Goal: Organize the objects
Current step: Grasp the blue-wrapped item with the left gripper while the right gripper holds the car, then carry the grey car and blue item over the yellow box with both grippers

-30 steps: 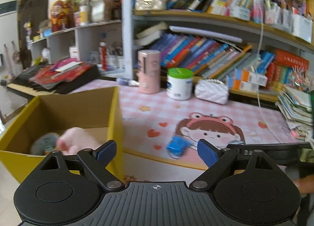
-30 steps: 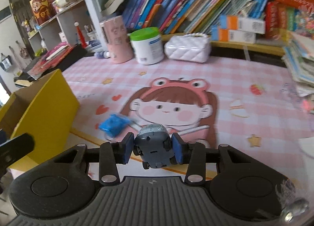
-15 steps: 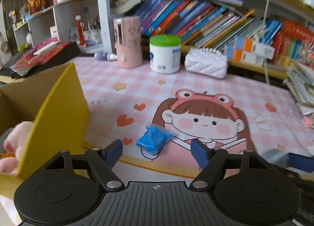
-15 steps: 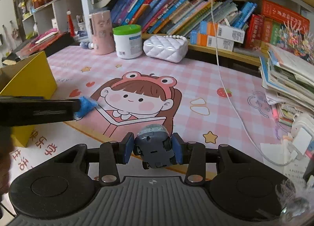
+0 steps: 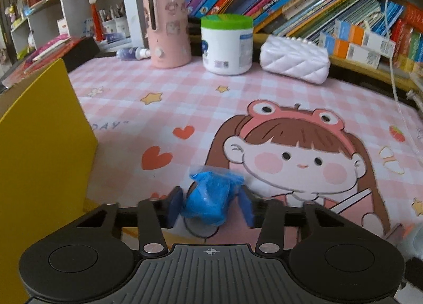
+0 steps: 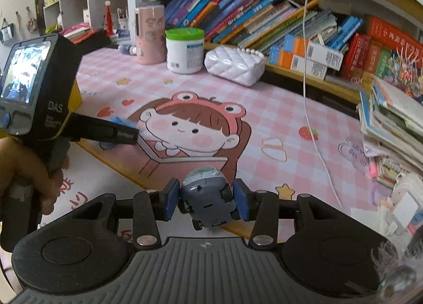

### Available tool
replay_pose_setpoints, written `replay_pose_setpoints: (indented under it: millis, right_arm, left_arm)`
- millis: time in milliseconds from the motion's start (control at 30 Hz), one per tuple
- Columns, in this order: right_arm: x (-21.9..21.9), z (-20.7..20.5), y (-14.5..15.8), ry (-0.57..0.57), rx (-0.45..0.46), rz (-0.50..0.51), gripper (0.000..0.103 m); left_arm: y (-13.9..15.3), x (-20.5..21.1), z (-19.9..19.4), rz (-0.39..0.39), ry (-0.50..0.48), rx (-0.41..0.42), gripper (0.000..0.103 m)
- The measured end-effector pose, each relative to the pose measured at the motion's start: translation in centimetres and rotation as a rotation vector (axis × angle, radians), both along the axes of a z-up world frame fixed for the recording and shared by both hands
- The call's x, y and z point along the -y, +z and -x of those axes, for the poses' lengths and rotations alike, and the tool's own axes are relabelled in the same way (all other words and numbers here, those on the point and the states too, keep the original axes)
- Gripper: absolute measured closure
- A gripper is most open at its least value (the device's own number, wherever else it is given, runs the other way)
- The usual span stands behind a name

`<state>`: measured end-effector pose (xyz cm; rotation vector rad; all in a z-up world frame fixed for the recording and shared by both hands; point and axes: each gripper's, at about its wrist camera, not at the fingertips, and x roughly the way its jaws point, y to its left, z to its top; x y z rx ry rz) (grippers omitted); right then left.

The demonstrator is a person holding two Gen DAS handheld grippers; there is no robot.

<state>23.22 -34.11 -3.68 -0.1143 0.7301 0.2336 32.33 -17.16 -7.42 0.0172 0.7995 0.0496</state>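
Left gripper [image 5: 210, 206]: jaws narrowed around blue wrapped packet [image 5: 208, 202] lying on mat between its pads; contact uncertain. Right gripper [image 6: 206, 199]: clamped on grey toy car [image 6: 207, 202]. Step: picking up packet. Next: close, lift, carry to yellow box [image 5: 39, 150] at its left

Both fisheye views look forward, low over the pink checkered cartoon-girl mat [image 5: 164, 84] toward the bookshelf of colourful books [image 6: 238, 13] — the right one from farther right.
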Motion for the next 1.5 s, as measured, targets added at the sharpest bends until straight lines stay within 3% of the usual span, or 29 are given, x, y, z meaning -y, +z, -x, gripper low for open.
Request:
replay_pose_setpoints:
  millis: [200, 633, 1033, 1500]
  right_arm:
    - [0.2, -0.6, -1.0, -0.027, -0.043, -0.001, 0.064]
    - [-2.0, 1.1, 1.0, -0.007, 0.028, -0.022, 0.066]
    - [-6.2, 4.3, 2.5, 0.003, 0.043, -0.031, 0.066]
    - [-14.2, 10.6, 4.2, 0.084, 0.076, -0.025, 0.066]
  left_arm:
    - [0.8, 0.3, 1.3, 0.007, -0.051, 0.021, 0.075]
    - [6.7, -1.2, 8.8, 0.114, -0.114, 0.152, 0.076]
    - [7.8, -5.6, 15.3, 0.118, -0.091, 0.178, 0.076]
    - [8.6, -13.5, 22.7, 0.124, -0.008, 0.192, 0.076]
